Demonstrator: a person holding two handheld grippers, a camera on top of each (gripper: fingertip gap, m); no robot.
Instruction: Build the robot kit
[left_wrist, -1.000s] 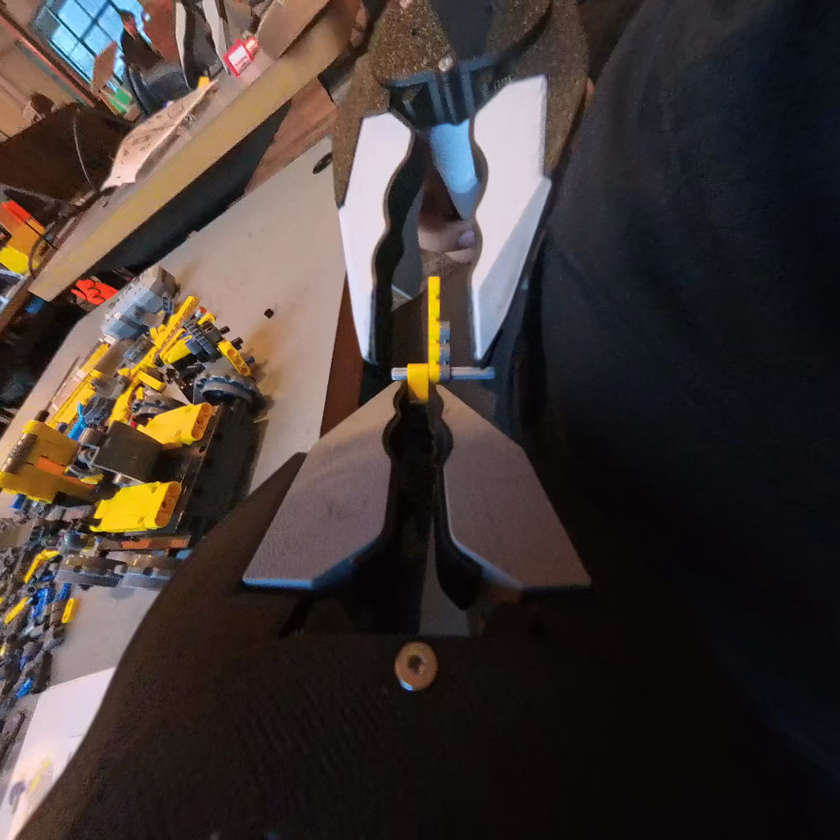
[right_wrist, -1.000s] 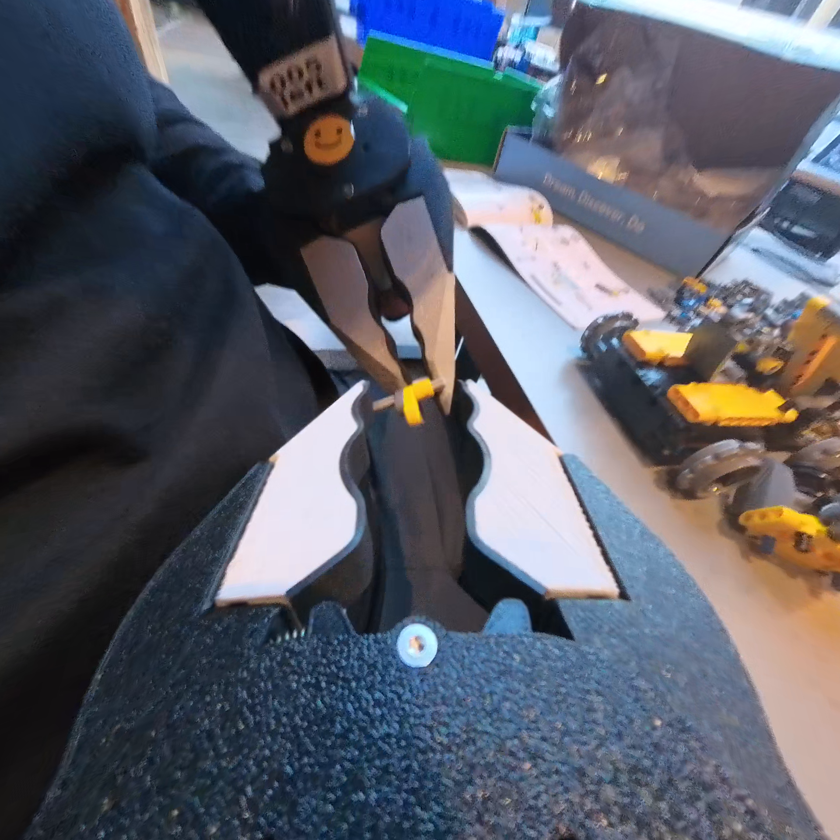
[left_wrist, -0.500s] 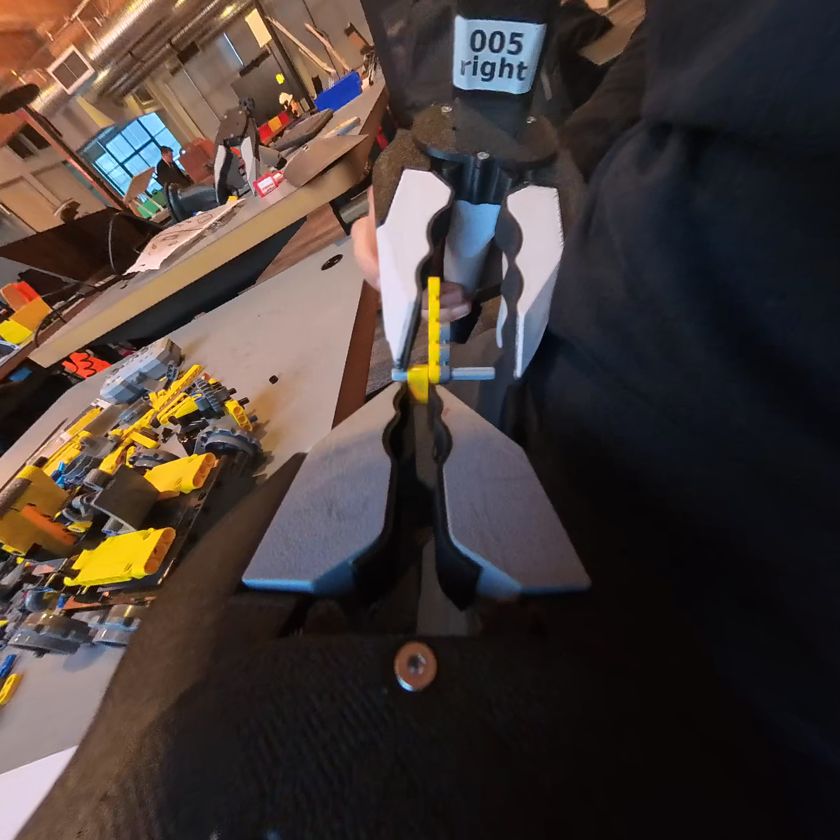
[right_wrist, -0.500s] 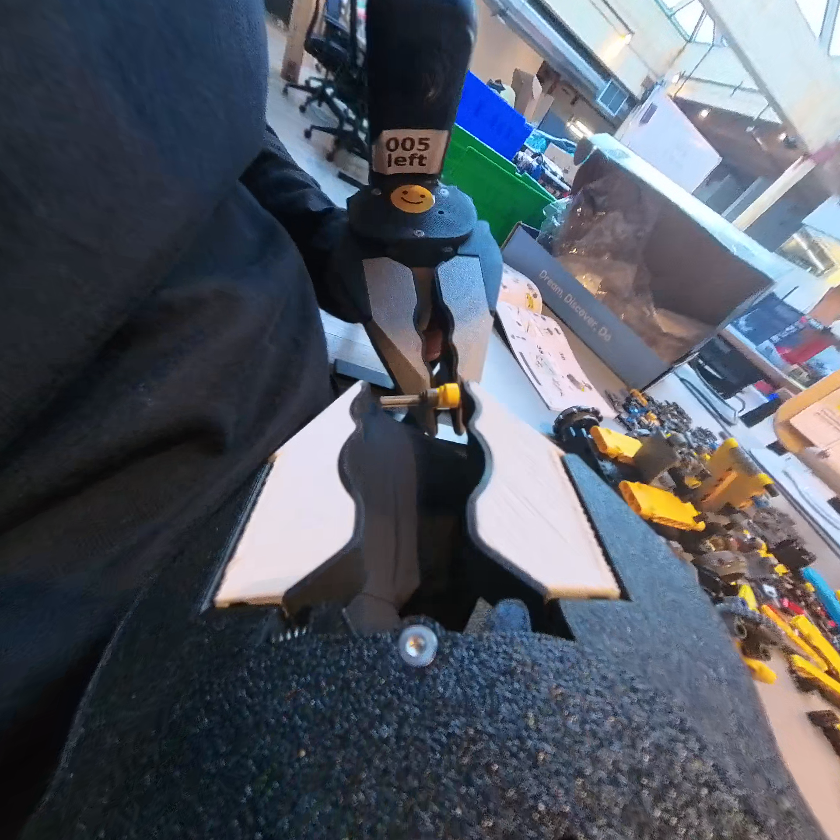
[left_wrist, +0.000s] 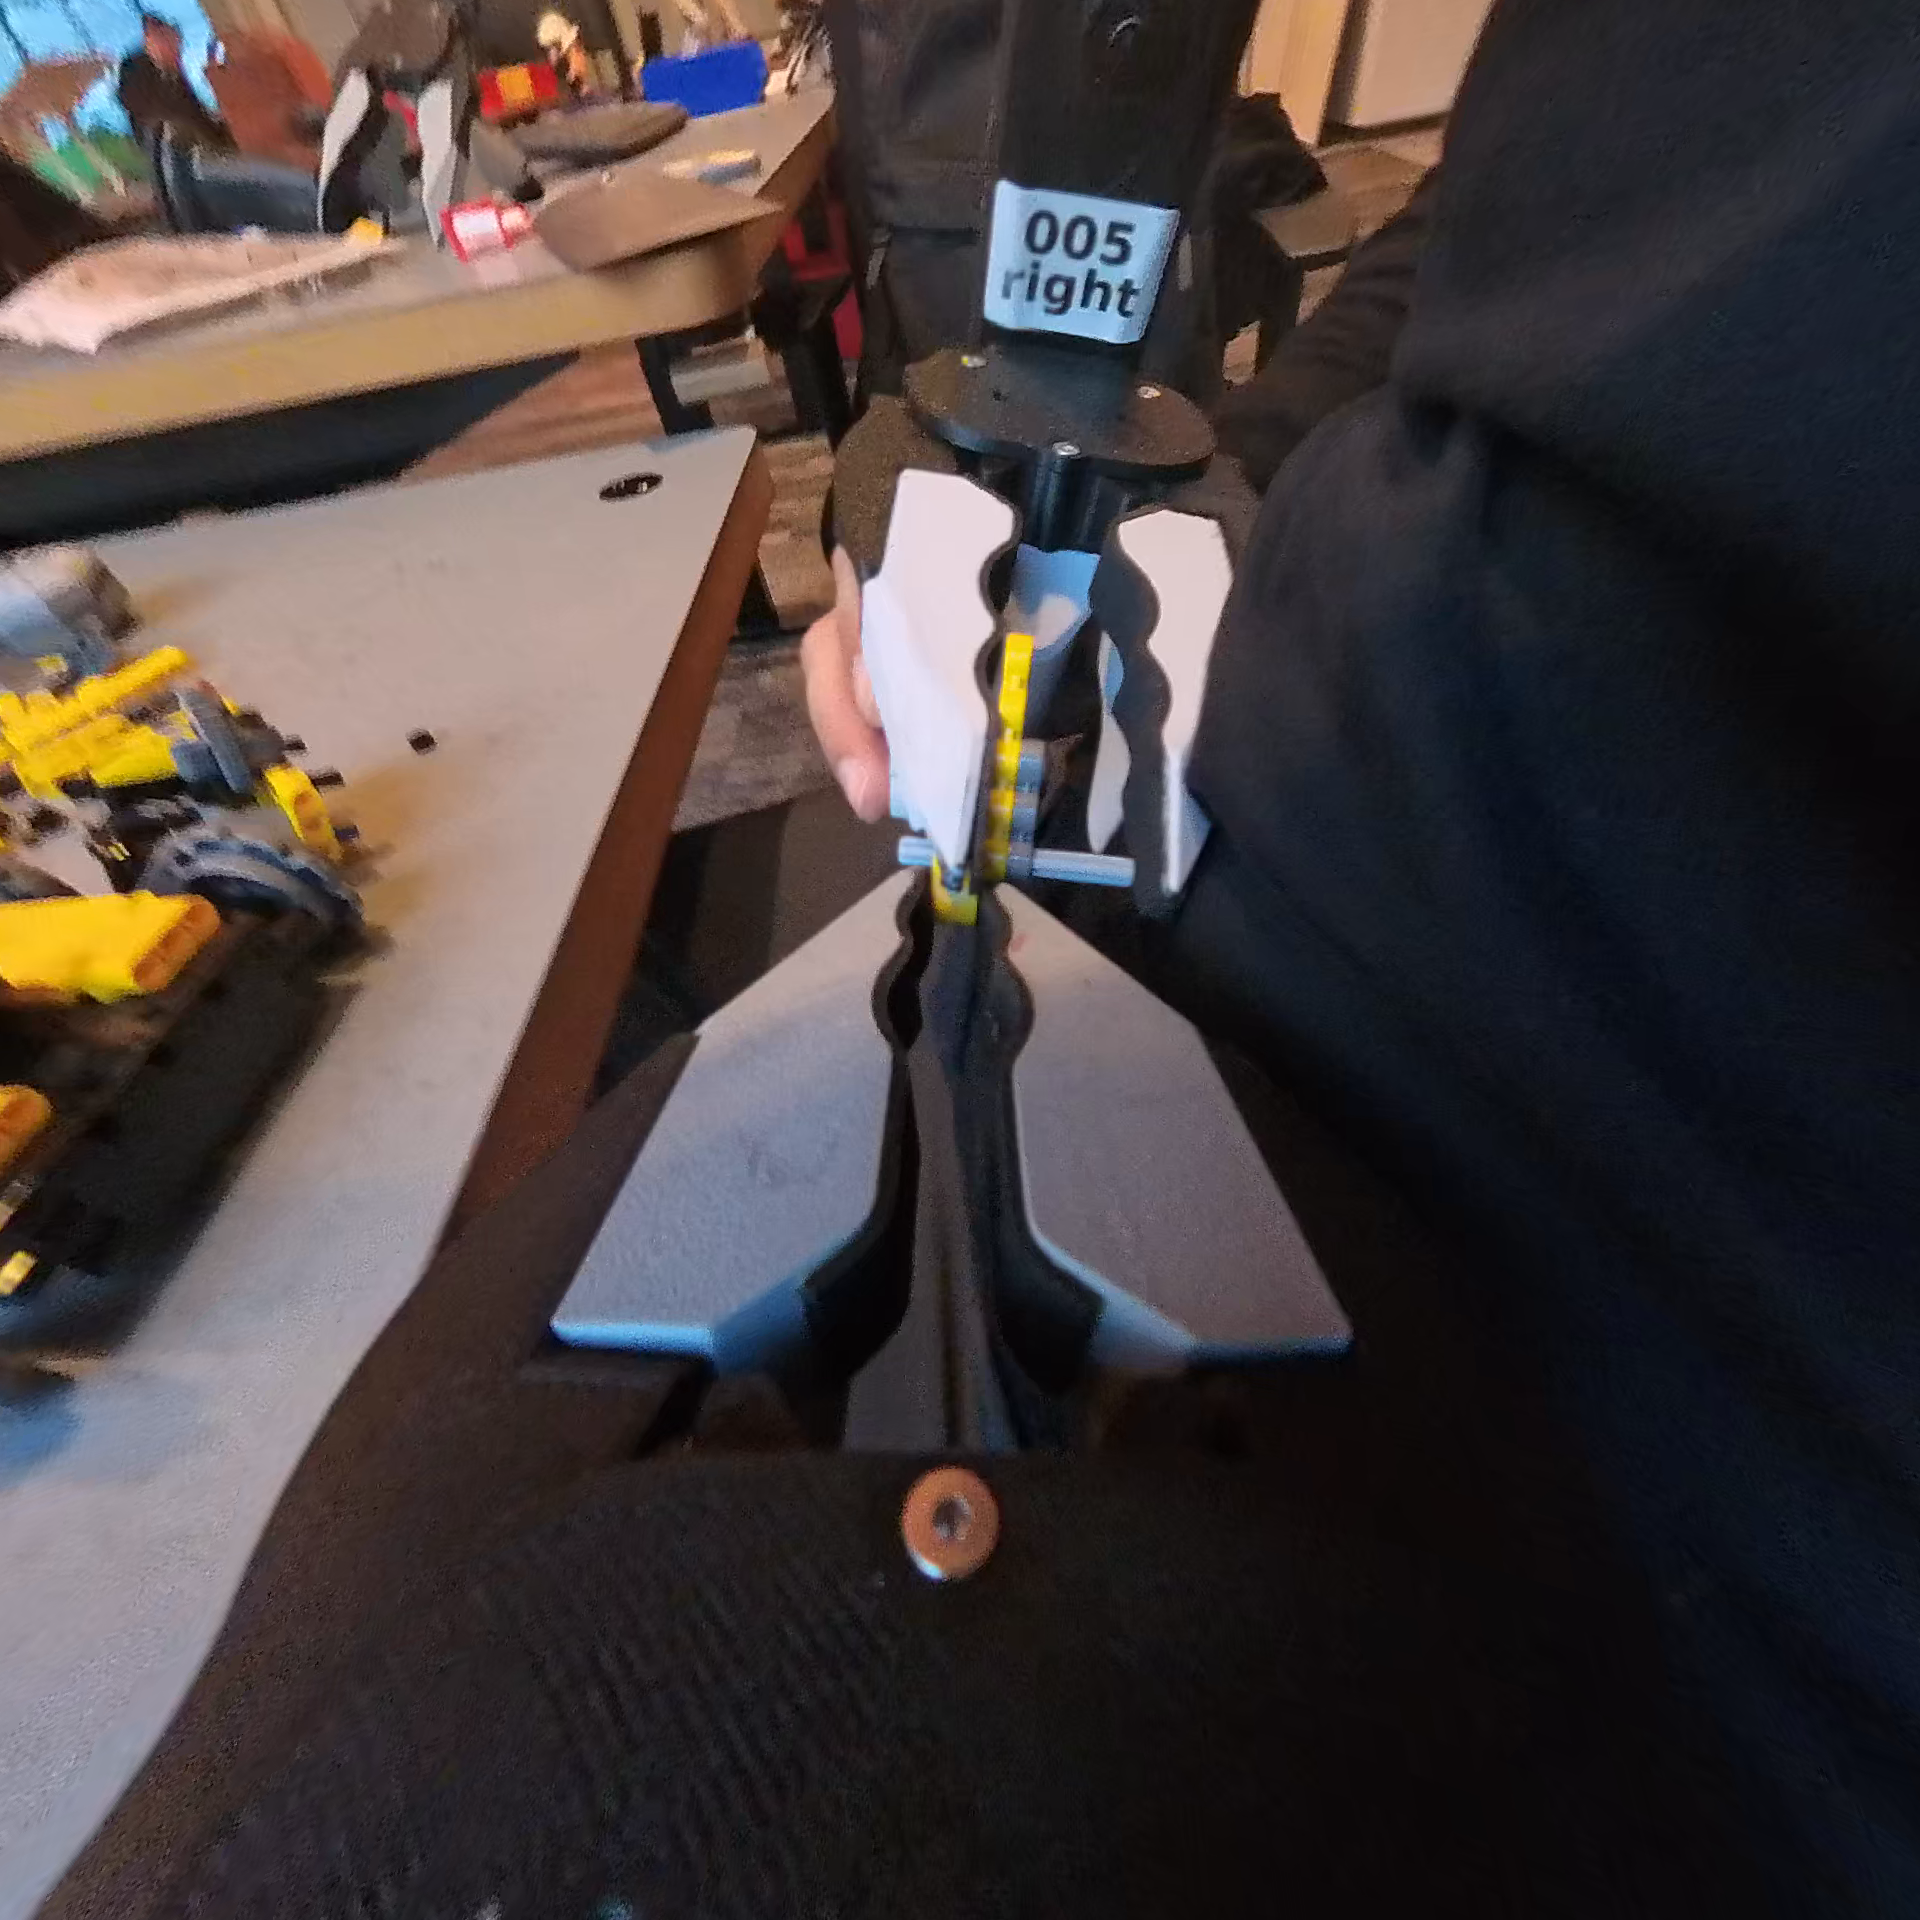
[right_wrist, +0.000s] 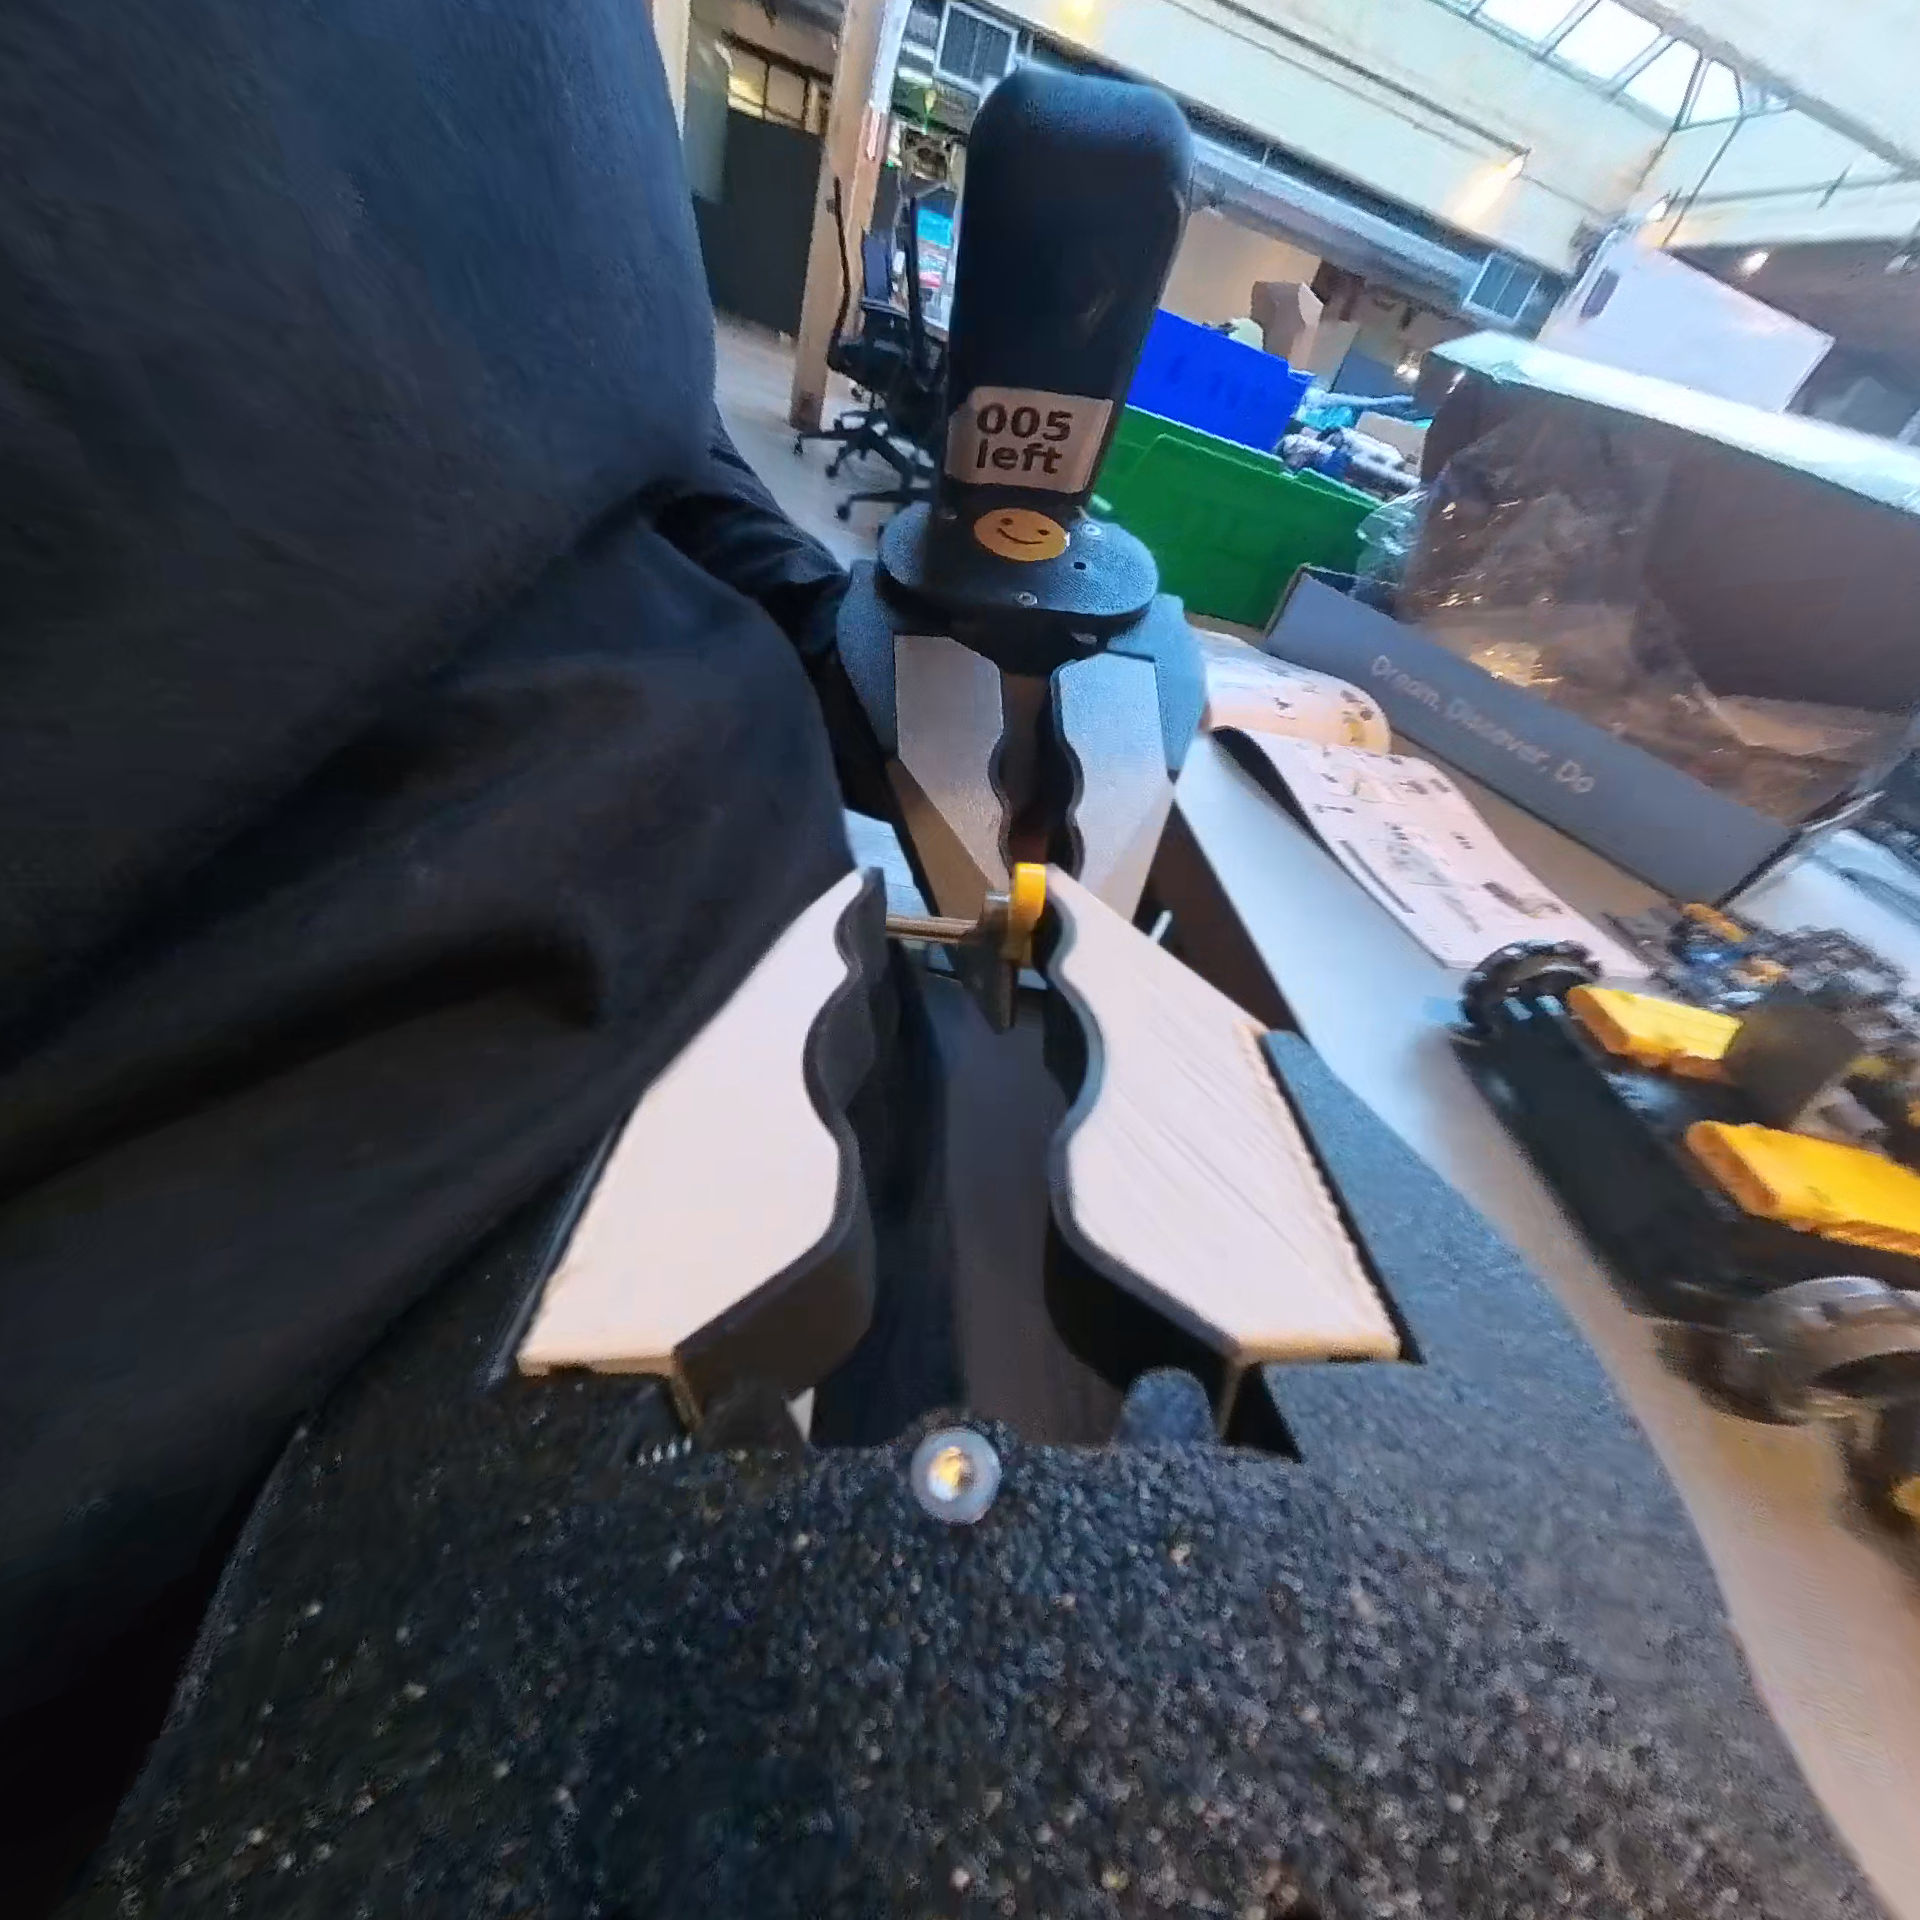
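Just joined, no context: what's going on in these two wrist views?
A person in dark clothing holds both grippers face to face beside the table. The left gripper is shut on a small yellow beam assembly with a grey axle through it. The right gripper is open around that piece; one finger seems to touch the beam, the other stands clear. A partly built yellow and black toy vehicle and an instruction booklet lie on the table.

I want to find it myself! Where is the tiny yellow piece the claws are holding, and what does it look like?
Look off the grey table's edge, in front of the person's dark clothing, where the two claws meet tip to tip. The left claw is shut on a thin yellow plastic beam with holes. A short grey rod crosses it, unlike the loose yellow parts on the table.
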